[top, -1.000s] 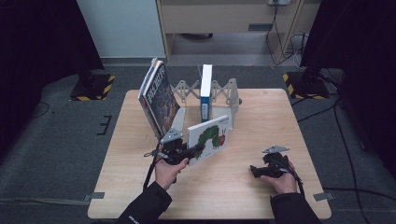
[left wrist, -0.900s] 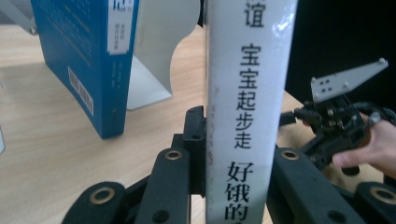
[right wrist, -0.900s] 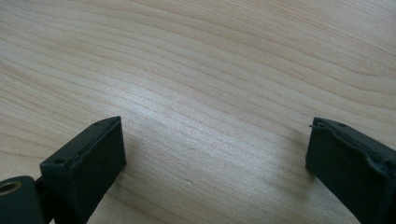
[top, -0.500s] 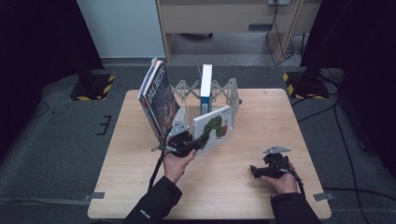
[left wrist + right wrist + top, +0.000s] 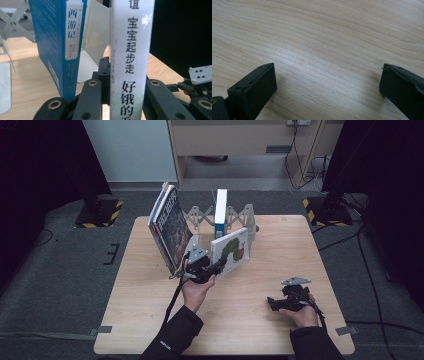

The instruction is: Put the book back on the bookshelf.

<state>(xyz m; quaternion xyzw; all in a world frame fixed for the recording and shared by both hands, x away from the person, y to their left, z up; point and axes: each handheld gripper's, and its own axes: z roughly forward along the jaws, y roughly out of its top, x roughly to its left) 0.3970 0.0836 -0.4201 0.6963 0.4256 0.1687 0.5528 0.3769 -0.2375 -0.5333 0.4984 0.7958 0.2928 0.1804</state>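
My left gripper [image 5: 214, 268] is shut on a white picture book with a green caterpillar on its cover [image 5: 230, 251], held upright near the table's middle. In the left gripper view the book's white spine [image 5: 130, 60] stands clamped between the two black jaws. Just beyond it a blue book [image 5: 220, 214] [image 5: 60, 47] stands upright in an expanding metal rack [image 5: 239, 216]. A dark-covered book [image 5: 170, 227] leans at the rack's left end. My right gripper [image 5: 274, 303] rests low over the front right of the table, open, with bare wood between its fingers [image 5: 254, 87].
The wooden table [image 5: 280, 250] has open surface to the right and front. A white bookend plate [image 5: 87, 65] stands behind the blue book. Black stands with yellow-striped feet [image 5: 100, 212] flank the table on the floor.
My left gripper has carried the caterpillar book away from me and up toward the rack, nearer the blue book. The right gripper has stayed where it was.
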